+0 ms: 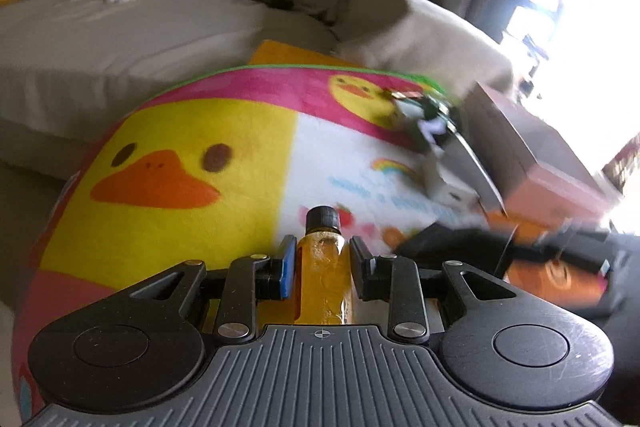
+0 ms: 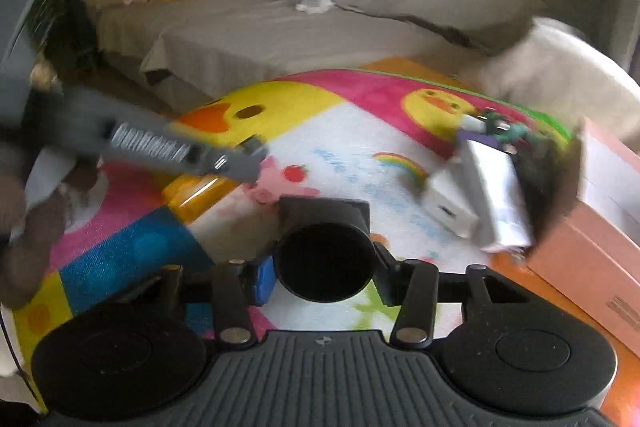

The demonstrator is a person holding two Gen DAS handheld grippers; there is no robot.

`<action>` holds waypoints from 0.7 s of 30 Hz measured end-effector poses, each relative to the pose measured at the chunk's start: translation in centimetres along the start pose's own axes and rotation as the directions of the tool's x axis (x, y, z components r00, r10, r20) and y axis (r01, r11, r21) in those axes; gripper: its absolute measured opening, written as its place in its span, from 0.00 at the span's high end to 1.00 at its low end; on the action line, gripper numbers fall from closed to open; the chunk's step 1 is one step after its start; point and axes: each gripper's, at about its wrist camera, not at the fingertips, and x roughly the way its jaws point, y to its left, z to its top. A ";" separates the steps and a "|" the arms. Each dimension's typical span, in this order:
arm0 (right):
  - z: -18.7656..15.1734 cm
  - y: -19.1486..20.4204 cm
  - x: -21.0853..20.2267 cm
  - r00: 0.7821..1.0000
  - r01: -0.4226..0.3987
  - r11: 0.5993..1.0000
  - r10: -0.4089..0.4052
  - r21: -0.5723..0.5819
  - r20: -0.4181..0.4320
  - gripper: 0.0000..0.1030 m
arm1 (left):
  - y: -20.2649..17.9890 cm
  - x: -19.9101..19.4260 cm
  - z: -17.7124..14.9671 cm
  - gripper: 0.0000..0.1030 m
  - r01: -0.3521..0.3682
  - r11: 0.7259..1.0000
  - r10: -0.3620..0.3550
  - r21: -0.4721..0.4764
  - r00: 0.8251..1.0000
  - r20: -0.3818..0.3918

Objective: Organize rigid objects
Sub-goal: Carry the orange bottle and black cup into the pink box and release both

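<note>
left gripper [image 1: 322,259] clamped on a small amber bottle [image 1: 323,267] with a black screw cap [image 1: 323,218] — pads on the body just below the shoulder, cap pointing away from the camera, held over the duck-print play mat [image 1: 168,131]. right gripper [image 2: 325,263] closed around a black cylindrical object [image 2: 326,263], open round end facing the camera; exact type unclear, possibly a cap or cup.

in the right wrist view the amber bottle [image 2: 196,195] shows at left, pinched by the other gripper's grey fingers. loose pile at far right of the mat: white charger block [image 2: 448,207], silvery flat box [image 2: 496,195], small tangled bits behind, too blurred to name. pink cardboard box [image 2: 592,227] just beside the pile — probable drop-off, judgement only.

handling guess: bottle rigid, likely glass or hard plastic, liquid inside so some heft and slosh; smooth wall, so slippery. hold mid-body, not on the cap. black cylinder looks light and stiff, round wall can roll between the pads — grip across the diameter, keep it level. set down gently, bottle could crack or tip on the soft mat.
</note>
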 end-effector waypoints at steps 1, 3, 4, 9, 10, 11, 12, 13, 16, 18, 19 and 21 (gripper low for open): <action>-0.2 -0.6 -0.8 1.000 0.018 1.000 -0.019 0.018 0.015 0.54 | -0.8 -0.2 -0.3 0.69 0.008 0.999 -0.008 0.034 1.000 -0.001; -0.8 -2.2 -3.1 0.997 0.063 0.996 -0.065 0.055 0.038 0.54 | -2.9 -0.5 -0.9 0.69 0.049 0.994 -0.048 0.100 0.999 -0.012; -1.0 -3.1 -4.2 0.995 0.085 0.993 -0.089 0.078 0.043 0.54 | -3.9 -0.6 -1.2 0.69 0.070 0.990 -0.068 0.121 0.997 -0.021; -3.8 -8.5 -9.7 0.976 0.195 0.962 -0.209 0.193 0.055 0.54 | -10.2 -1.0 -1.0 0.69 0.214 0.952 -0.205 0.219 0.977 -0.060; -4.7 -9.2 -10.9 0.967 0.229 0.951 -0.246 0.207 0.060 0.54 | -11.5 -1.0 -0.4 0.69 0.236 0.941 -0.229 0.242 0.972 -0.058; -5.5 -9.9 -11.7 0.958 0.260 0.941 -0.279 0.215 0.065 0.54 | -13.0 -0.9 0.5 0.69 0.258 0.929 -0.254 0.266 0.966 -0.052; -6.3 -10.3 -12.5 0.947 0.293 0.930 -0.314 0.221 0.069 0.54 | -14.5 -0.6 1.7 0.69 0.277 0.917 -0.277 0.288 0.960 -0.041; -7.2 -10.8 -13.2 0.935 0.323 0.919 -0.346 0.228 0.071 0.54 | -15.7 -0.3 2.7 0.69 0.287 0.909 -0.293 0.303 0.956 -0.027; -9.1 -12.0 -14.9 0.916 0.366 0.891 -0.396 0.270 0.064 0.54 | -19.2 1.3 7.2 0.69 0.322 0.895 -0.362 0.308 0.928 0.082; -10.1 -12.8 -15.1 0.912 0.374 0.877 -0.407 0.302 0.055 0.54 | -20.7 3.3 9.9 0.68 0.354 0.893 -0.401 0.277 0.906 0.137; -10.3 -13.0 -15.1 0.907 0.383 0.869 -0.417 0.313 0.050 0.54 | -21.3 4.6 10.9 0.68 0.351 0.898 -0.394 0.265 0.909 0.133; -10.6 -13.2 -14.9 0.899 0.398 0.856 -0.435 0.330 0.045 0.54 | -21.8 6.7 11.9 0.68 0.340 0.911 -0.372 0.234 0.922 0.110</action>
